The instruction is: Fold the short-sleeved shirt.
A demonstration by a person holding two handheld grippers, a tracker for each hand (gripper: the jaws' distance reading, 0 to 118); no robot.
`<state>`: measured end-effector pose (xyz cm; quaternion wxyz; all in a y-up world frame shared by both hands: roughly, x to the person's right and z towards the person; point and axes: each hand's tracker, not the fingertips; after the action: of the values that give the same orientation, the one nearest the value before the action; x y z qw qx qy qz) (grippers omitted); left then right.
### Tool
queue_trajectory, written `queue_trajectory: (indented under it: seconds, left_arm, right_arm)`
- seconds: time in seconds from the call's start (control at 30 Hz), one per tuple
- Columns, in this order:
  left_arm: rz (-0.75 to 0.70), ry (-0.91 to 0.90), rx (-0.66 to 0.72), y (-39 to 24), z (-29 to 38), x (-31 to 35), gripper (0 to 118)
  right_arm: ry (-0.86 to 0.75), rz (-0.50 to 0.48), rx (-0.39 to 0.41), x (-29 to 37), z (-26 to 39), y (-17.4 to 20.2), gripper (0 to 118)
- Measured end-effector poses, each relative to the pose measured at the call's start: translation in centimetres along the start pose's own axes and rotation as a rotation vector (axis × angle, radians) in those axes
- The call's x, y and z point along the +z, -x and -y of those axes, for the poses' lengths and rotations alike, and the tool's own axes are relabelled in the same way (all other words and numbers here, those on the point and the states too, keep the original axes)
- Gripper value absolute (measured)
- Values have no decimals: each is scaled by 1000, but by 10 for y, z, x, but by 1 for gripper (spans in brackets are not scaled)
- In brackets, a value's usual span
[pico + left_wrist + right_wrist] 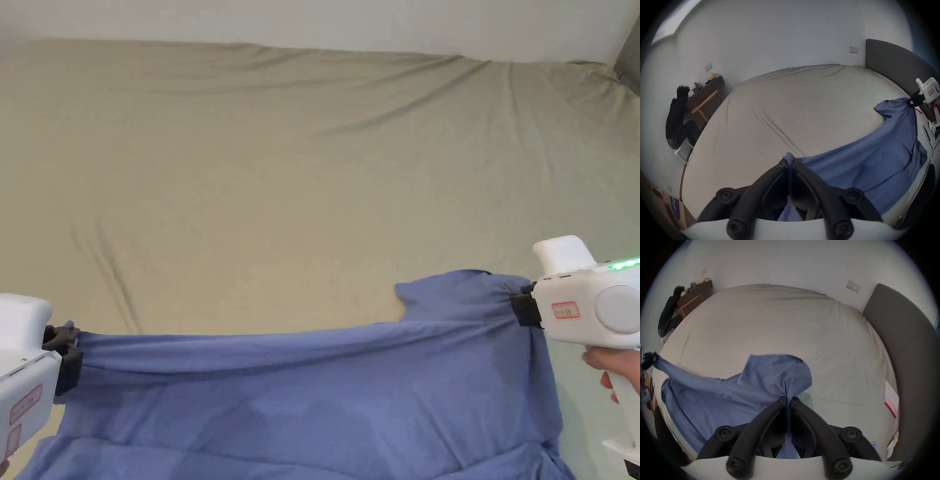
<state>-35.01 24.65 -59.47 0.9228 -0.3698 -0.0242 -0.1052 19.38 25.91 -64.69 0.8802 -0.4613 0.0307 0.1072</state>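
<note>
Both tools are clamped tight: the left gripper (790,164) pinches one bunched corner of the blue shirt (325,400), and the right gripper (788,400) bites the cloth by a sleeve, the fabric stretched between them over the near edge of the bed (281,175). The gripper views add a dark headboard (903,345) and a person (678,116) seated at a desk (705,97).

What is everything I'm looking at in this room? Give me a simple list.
Shirt: one, blue, stretched over the near edge of the bed.
Bed sheet: one, beige, covers the bed.
Headboard: one, dark grey, at the bed's right end.
Desk: one, dark top, wooden legs, far left by the wall.
Seated person: one, in black, at the desk.
Left hand-held gripper: white and black, shut on the shirt.
Right hand-held gripper: white and black, shut on the shirt.
</note>
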Motion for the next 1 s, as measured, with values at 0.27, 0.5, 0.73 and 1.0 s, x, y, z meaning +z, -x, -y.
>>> queue_trajectory:
  seconds: [0.27, 0.5, 0.73, 1.0]
  left_arm:
    - [-2, 42, -32, 13, 28, 37, 0]
    - [22, 143, -83, 12, 72, 42, 0]
    - [41, 288, -164, 2, 114, 27, 0]
    - [69, 375, -168, 9, 134, -5, 0]
  right_arm:
    - [38, -12, 16, 79, 61, 12, 6]
    - [142, -61, -32, 97, 125, 26, 6]
    - [289, -96, -49, 76, 171, 41, 6]
    - [417, -107, -48, 39, 188, 51, 6]
